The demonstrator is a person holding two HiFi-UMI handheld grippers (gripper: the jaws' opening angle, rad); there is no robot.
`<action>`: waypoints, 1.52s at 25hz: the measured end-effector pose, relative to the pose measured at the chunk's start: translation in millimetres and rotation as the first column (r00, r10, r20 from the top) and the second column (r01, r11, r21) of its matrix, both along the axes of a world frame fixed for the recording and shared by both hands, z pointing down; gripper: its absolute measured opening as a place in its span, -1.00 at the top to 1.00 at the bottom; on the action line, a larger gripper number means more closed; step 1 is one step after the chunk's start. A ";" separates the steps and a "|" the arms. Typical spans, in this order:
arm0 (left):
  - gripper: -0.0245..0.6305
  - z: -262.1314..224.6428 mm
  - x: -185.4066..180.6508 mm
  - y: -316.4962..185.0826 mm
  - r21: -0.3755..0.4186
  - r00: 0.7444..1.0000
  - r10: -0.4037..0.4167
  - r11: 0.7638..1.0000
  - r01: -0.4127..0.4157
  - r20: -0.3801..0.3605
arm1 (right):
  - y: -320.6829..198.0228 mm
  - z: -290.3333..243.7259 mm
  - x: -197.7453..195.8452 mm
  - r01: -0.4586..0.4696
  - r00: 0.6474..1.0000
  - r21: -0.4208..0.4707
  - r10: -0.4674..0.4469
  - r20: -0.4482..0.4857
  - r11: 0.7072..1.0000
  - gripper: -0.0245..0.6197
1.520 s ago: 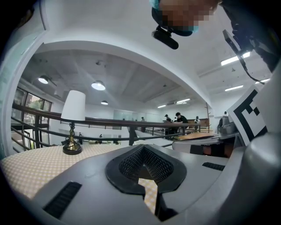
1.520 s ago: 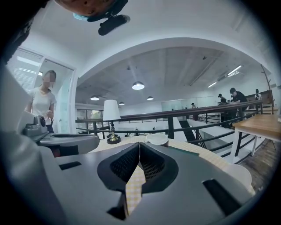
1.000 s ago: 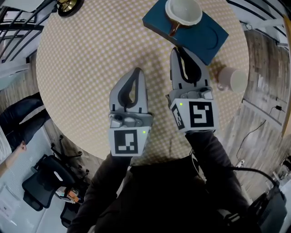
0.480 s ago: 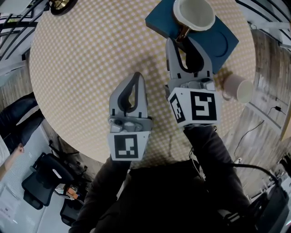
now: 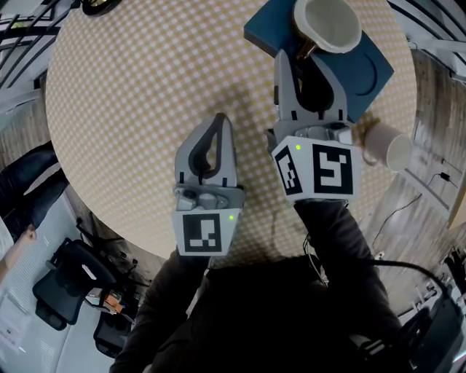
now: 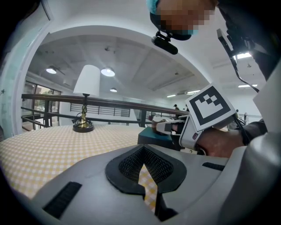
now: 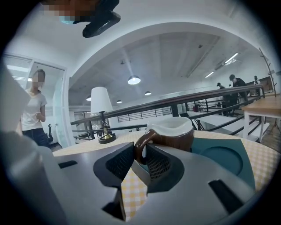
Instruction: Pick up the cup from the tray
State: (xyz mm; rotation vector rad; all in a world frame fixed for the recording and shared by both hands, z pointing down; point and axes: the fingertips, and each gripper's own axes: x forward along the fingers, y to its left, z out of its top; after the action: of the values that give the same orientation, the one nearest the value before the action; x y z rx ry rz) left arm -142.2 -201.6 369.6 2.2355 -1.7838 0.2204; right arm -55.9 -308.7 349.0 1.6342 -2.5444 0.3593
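Pinching the handle of the cup (image 5: 328,22), which is sitting on the tray (image 5: 371,69) at twelve o'clock, handle facing six, the right gripper (image 5: 302,52) is just closing its jaws for the lift; the left gripper (image 5: 220,120) is waiting, jaws together, empty.

The round table (image 5: 131,109) wears a cloth of small yellow and white checks. Near its far left edge stands a lamp (image 6: 86,96) with a brass foot and a white shade. At the right edge is a plain white mug (image 5: 388,146) (upright or tipped, I cannot tell). Behind the table runs a dark railing (image 6: 114,102). On the floor, below the near left edge, stands a black office chair (image 5: 73,280). Further back, a person (image 7: 34,110) in a white shirt stands.
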 end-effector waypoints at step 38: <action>0.91 -21.7 2.0 14.8 0.027 0.980 -0.194 0.981 0.193 0.052 | 23.6 14.9 -51.1 0.412 0.905 0.040 -0.414 0.098 0.910 0.70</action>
State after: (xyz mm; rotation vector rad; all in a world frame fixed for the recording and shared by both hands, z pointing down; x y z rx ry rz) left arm -140.2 -186.8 347.9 2.0700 -2.0261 0.2244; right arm -106.9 -285.1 363.9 1.0554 -2.8832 0.3879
